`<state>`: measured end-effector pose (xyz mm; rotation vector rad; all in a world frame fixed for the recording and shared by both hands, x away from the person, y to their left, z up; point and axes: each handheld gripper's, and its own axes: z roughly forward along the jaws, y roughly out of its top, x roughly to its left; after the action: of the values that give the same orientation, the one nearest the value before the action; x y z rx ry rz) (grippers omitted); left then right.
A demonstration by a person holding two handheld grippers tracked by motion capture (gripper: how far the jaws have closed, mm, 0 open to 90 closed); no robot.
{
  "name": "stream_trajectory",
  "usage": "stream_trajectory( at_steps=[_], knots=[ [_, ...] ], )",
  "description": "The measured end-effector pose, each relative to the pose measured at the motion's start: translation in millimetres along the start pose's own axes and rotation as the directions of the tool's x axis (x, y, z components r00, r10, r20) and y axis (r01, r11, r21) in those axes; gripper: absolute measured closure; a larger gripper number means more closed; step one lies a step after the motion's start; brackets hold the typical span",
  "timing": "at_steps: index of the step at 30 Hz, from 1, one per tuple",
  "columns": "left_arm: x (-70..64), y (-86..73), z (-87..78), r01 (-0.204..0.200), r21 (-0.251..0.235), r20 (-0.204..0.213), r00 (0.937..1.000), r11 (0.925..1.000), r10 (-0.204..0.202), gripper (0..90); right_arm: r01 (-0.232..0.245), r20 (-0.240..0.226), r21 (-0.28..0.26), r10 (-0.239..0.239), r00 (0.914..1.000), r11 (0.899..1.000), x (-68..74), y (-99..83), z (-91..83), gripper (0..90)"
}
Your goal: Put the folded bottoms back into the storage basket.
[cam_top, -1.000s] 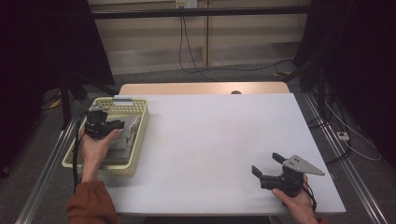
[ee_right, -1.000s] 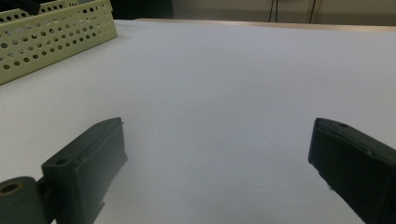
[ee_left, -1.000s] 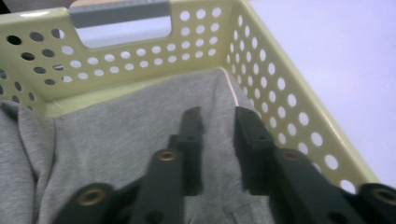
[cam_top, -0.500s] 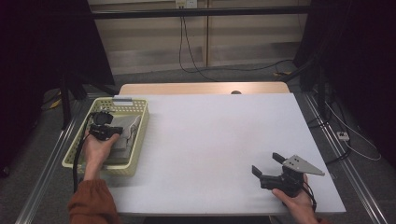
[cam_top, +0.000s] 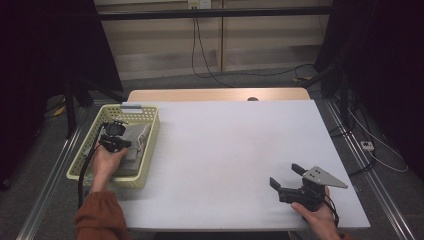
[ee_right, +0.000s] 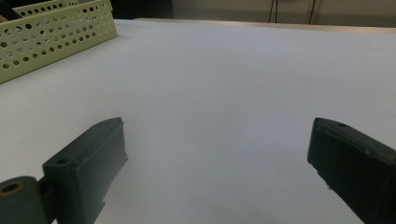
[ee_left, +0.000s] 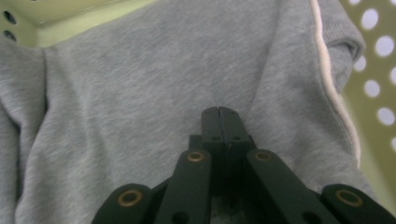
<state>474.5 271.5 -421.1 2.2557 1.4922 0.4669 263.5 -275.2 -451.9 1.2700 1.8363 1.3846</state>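
A folded grey garment with a white seam (cam_top: 135, 144) (ee_left: 140, 79) lies in a pale yellow perforated basket (cam_top: 151, 131) at the table's left. My left gripper (cam_top: 116, 139) (ee_left: 219, 113) is inside the basket. Its jaws are shut together with their tips against the cloth, and no fabric shows between them. My right gripper (cam_top: 284, 174) (ee_right: 219, 135) rests open at the near right of the white table (cam_top: 225, 135), with nothing between its fingers (ee_right: 88, 158).
The basket's holed wall (ee_right: 56, 32) shows at the far left of the right gripper view, across bare white tabletop. A wooden strip (cam_top: 215, 95) borders the table's far edge. Cables run over the floor behind and to the right.
The left hand and gripper have shifted slightly nearer inside the basket, down onto the grey garment. The right gripper has stayed still and open.
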Motion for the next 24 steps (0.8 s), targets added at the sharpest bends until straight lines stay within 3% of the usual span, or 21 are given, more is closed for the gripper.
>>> stream_trajectory(
  at_steps=[4,7,11,14,24],
  knots=[
    [-0.4,0.4,1.2,-0.007,0.007,0.004,1.0,1.0,0.007,90.0,0.003,-0.001,0.001,-0.003,1.0,1.0,-0.2,0.0,0.1,3.7],
    [-3.9,1.2,1.9,-0.038,0.015,-0.001,0.9993,0.9991,0.038,90.0,0.001,-0.001,0.001,-0.001,1.0,1.0,-0.5,0.0,0.3,3.7],
    [-6.7,0.7,2.8,-0.06,-0.006,0.069,0.9958,0.9982,0.06,90.0,-0.008,-0.003,0.002,0.008,1.0,1.0,-0.1,-0.2,0.7,3.7],
    [-10.0,1.8,2.9,-0.093,0.001,0.048,0.9945,0.9957,0.093,90.0,-0.009,-0.006,0.002,0.009,0.9999,1.0,-0.3,-0.5,0.5,3.7],
    [-11.5,1.9,3.2,-0.094,-0.009,0.063,0.9935,0.9955,0.095,90.0,-0.018,-0.009,0.003,0.018,0.9998,1.0,-1.8,-0.9,1.4,3.7]
  ],
)
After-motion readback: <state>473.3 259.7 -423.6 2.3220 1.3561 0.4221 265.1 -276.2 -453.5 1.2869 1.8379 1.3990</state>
